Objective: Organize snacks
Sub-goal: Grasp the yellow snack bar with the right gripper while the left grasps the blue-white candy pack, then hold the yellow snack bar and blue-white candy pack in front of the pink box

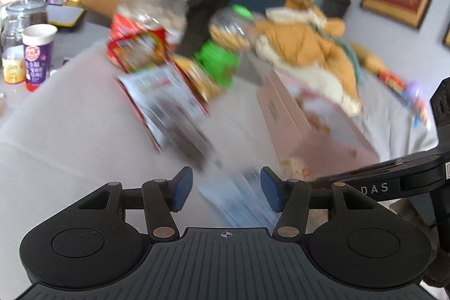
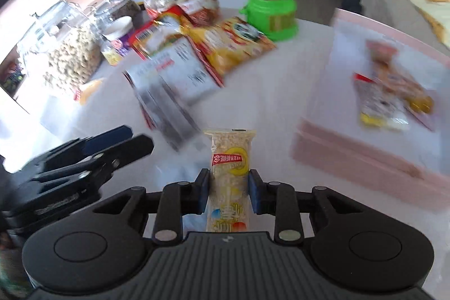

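Tongs on the right [image 2: 229, 194] pinch a wrapped rice-cracker bar [image 2: 230, 173] at its middle, low centre of the right wrist view. Carrying it well probably means keeping the squeeze light and swinging toward the pink tray [image 2: 365, 159] at right, setting it flat beside the packet [image 2: 391, 92] there. Left tongs [image 1: 226, 191] stand half-wide, holding nothing, above the table [image 1: 70, 117].

The right gripper [image 2: 229, 191] pointed steeply down over the table [image 2: 267, 108], its blue pads [image 2: 204, 194] pressed against both sides of a snack bar [image 2: 230, 179]. The left gripper [image 1: 226, 189] stood beside it, jaws apart, nothing gripped between its pads [image 1: 181, 189].
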Available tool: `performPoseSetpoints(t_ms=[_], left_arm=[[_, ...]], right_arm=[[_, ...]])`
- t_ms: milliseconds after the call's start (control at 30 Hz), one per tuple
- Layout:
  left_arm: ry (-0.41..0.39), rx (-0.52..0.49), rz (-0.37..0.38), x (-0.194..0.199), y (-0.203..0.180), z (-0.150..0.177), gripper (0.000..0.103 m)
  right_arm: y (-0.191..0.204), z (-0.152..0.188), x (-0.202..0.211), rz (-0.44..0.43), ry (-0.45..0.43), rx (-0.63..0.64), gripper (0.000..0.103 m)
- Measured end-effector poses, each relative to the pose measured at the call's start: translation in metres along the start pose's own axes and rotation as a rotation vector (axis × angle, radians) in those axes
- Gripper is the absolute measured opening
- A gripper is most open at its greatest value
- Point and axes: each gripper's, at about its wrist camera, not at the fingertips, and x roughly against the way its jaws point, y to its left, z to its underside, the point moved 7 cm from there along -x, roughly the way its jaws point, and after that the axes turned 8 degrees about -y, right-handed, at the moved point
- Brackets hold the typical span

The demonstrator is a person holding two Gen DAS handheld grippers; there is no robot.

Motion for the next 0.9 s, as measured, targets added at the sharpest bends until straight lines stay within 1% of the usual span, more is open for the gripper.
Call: performPoseSetpoints(t_ms=[100,167,267,300,333,400,467,500,533,600,700,767,800,833,900], left_arm=[[0.054,-0.108,-0.09,-0.005,-0.024,0.013,0.059],[0.089,-0.14,-0.127,-0.013,-0.034,0.018,0.059],[0.106,-0.184,-0.163,-0.024,-0.047,0.022,0.061],[0.106,-0.189,-0.169,-0.027,-0.049,0.023,0.062],[0.107,-0.194,-0.171,-0.032,-0.054,0.022,0.063],[0.109,-0.207,-0.177,-0.038,-0.061,0.023,0.067],[0.105,-0.228,-0.179,-0.045,-0.068,0.023,0.069],[0.103,-0.239,-0.178,-0.048,-0.071,0.022,0.07],[0.1,-0.248,-0.178,-0.051,-0.074,0.022,0.071],[0.094,-0.268,-0.174,-0.054,-0.079,0.022,0.072],[0.088,-0.298,-0.129,-0.056,-0.086,0.026,0.073],[0.087,-0.306,-0.104,-0.057,-0.088,0.028,0.073],[0.084,-0.307,-0.103,-0.058,-0.089,0.028,0.075],[0.086,-0.306,-0.102,-0.061,-0.091,0.029,0.077],[0.121,-0.331,-0.112,-0.068,-0.093,0.034,0.08]], right_arm=[[-0.025,0.022,0.01,0.028,-0.033,-0.037,0.028],[-0.045,0.034,0.016,0.071,-0.066,-0.056,0.028],[-0.075,0.051,0.027,0.168,-0.123,-0.056,0.028],[-0.084,0.056,0.029,0.188,-0.135,-0.059,0.028],[-0.091,0.061,0.031,0.199,-0.147,-0.065,0.029],[-0.101,0.07,0.035,0.191,-0.175,-0.077,0.03],[-0.103,0.075,0.037,0.182,-0.2,-0.083,0.037],[-0.103,0.077,0.037,0.179,-0.215,-0.084,0.045],[-0.102,0.079,0.039,0.177,-0.226,-0.086,0.055],[-0.102,0.085,0.04,0.175,-0.254,-0.092,0.064],[-0.097,0.095,0.042,0.214,-0.312,-0.065,0.065],[-0.093,0.096,0.043,0.25,-0.32,-0.044,0.072],[-0.095,0.095,0.043,0.263,-0.324,-0.049,0.076],[-0.098,0.095,0.043,0.268,-0.32,-0.064,0.077],[-0.105,0.095,0.041,0.262,-0.312,-0.11,0.079]])
